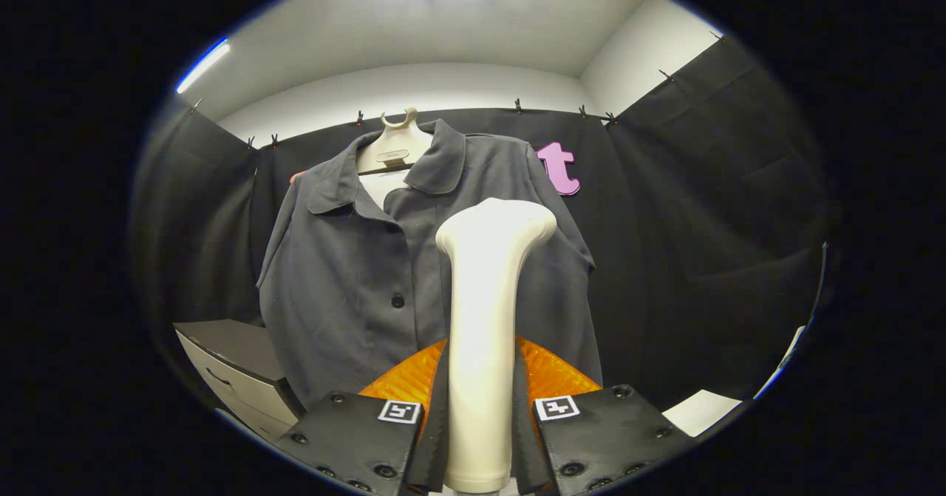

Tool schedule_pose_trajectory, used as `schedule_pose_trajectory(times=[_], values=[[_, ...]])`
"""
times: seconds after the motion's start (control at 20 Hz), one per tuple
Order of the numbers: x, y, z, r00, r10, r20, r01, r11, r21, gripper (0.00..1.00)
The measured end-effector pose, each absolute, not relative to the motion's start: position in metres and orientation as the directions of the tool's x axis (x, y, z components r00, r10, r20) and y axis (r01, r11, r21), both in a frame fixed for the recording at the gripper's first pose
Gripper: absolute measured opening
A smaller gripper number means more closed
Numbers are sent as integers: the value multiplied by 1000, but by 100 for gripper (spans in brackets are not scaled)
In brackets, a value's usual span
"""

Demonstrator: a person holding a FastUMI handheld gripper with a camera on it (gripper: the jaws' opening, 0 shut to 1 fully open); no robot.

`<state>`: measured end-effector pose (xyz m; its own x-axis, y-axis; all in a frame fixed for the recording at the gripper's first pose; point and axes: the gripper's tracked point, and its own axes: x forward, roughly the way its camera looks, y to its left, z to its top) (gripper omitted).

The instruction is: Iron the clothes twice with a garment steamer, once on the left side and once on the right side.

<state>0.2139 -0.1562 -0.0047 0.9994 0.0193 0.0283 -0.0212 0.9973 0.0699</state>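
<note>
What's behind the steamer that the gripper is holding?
The dark shirt hangs on its hanger behind the steamer, which the gripper clamps. The steamer covers part of the shirt's front.

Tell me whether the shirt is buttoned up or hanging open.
Buttoned, mostly: the shirt hangs on its hanger with the front closed; only the collar is open. The gripper is shut on the steamer.

Gripper (480,422) upright, jaws clamped tight w/ both fingers (355,437) pressing the steamer handle (484,318) between them.
</note>
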Motion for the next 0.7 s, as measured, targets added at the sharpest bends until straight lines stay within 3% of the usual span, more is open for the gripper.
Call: schedule_pose_trajectory(times=[0.25,0.7], values=[[233,-151,-23,1000,26,-13,-24,995,98,42],[204,-156,-73,996,14,-85,-4,993,118,42]])
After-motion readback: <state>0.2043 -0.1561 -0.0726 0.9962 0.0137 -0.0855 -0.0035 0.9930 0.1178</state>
